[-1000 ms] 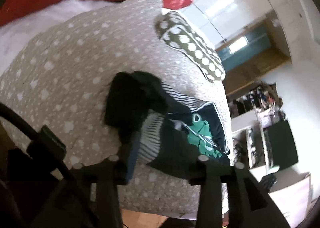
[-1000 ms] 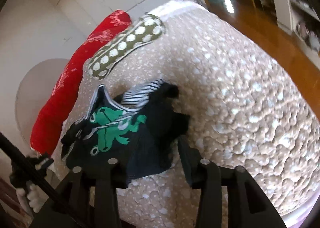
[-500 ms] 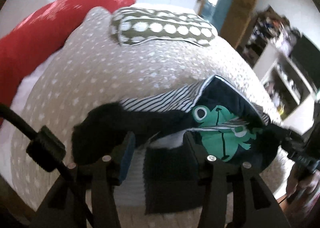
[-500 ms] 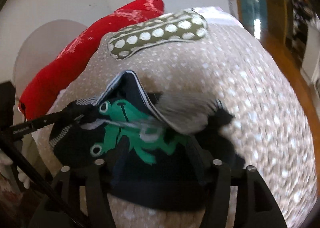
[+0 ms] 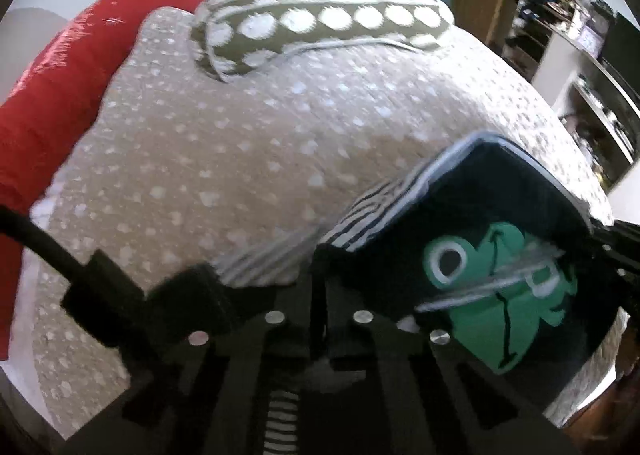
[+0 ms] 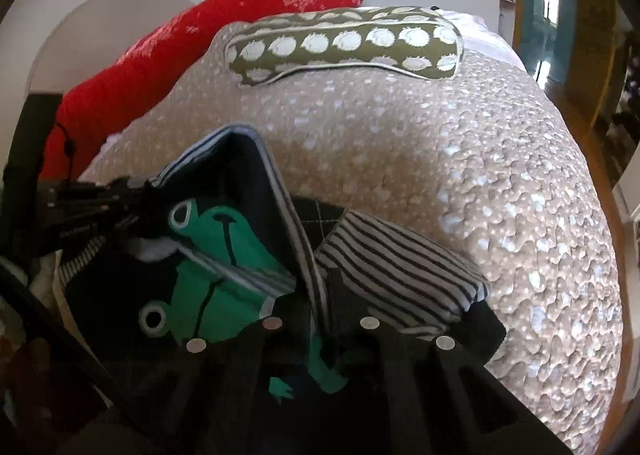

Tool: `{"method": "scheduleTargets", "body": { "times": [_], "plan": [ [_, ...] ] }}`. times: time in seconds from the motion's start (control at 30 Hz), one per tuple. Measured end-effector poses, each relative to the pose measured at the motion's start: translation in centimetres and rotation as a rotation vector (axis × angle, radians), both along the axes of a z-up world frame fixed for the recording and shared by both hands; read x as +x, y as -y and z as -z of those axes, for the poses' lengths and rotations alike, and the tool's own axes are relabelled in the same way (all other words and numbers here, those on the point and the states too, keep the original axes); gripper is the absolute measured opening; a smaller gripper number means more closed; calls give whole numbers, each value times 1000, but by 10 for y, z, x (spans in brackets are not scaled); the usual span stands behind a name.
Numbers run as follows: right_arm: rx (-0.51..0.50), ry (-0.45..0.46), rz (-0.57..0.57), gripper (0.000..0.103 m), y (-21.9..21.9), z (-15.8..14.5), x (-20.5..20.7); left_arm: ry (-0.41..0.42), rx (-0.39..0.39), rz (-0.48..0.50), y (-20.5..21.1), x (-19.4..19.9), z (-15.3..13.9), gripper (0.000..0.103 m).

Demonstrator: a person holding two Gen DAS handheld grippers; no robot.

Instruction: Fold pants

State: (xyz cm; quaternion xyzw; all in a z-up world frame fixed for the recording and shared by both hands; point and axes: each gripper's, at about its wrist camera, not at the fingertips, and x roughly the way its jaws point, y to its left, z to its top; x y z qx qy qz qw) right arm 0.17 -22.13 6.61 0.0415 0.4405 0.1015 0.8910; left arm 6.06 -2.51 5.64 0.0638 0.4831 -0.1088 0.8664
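Observation:
The pants (image 5: 472,223) are dark navy with a green frog print and black-and-white striped lining; they also show in the right wrist view (image 6: 224,255). They hang lifted over the beige dotted bed cover (image 5: 240,143). My left gripper (image 5: 318,295) is shut on the pants' edge at one side. My right gripper (image 6: 320,307) is shut on the pants' striped edge at the other side. The left gripper also shows in the right wrist view (image 6: 100,199), at the left, holding the cloth. The cloth between the grippers is bunched.
An olive pillow with white dots (image 5: 320,27) lies at the far side of the bed, also in the right wrist view (image 6: 344,43). A red cushion (image 5: 80,55) lies at the left. Shelves and a wooden floor (image 6: 592,127) are at the right.
Both grippers have shut on the pants and lifted them off the bed. The pants now hang between them with the frog print showing.

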Motion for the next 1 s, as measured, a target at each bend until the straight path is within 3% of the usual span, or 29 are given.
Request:
{"method": "scheduleTargets", "body": {
  "times": [0.17, 0.37, 0.5, 0.8, 0.93, 1.0],
  "plan": [
    [59, 58, 37, 6, 11, -24, -6, 66, -76, -68, -29, -4, -31, 4],
    [80, 89, 10, 6, 6, -37, -37, 116, -135, -85, -56, -43, -54, 4],
    [65, 72, -11, 6, -2, -25, -63, 98, -157, -84, -67, -74, -47, 4],
    [97, -43, 44, 7, -3, 30, -95, -22, -138, -106, -69, -117, 11, 5],
    [160, -60, 63, 13, 10, 28, -103, -32, -172, -108, -74, -125, 12, 9],
    [180, -56, 73, 22, 20, 21, -111, -29, -216, -97, -82, -132, 7, 10]
  ]
}}
